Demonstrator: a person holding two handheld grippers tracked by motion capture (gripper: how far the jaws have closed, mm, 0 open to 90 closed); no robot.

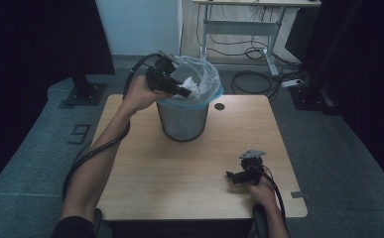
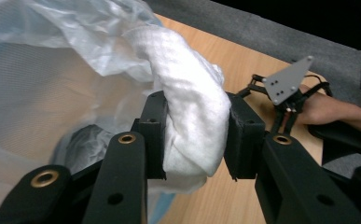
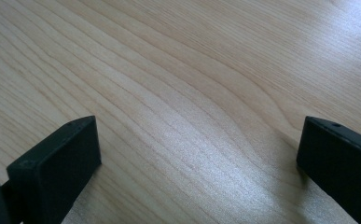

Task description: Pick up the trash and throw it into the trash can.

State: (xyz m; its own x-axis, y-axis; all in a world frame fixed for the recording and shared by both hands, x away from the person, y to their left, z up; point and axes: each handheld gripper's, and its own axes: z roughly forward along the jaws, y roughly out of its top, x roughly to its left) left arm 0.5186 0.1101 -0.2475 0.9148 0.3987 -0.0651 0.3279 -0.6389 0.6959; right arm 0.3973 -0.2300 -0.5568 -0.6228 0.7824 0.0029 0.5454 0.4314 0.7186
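High view: my left gripper (image 1: 183, 85) holds a white crumpled tissue (image 1: 193, 84) over the lined bin (image 1: 183, 119), 12 o'clock on the table (image 1: 179, 173). Left gripper view: jaws clamp the tissue (soft, quilted). Right gripper view: my right gripper (image 3: 197, 154) gapes wide over bare wood.

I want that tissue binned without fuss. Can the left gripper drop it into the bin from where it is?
Probably yes. The left gripper holds the tissue at the rim of the bin, beside the open liner; nothing blocks the opening.
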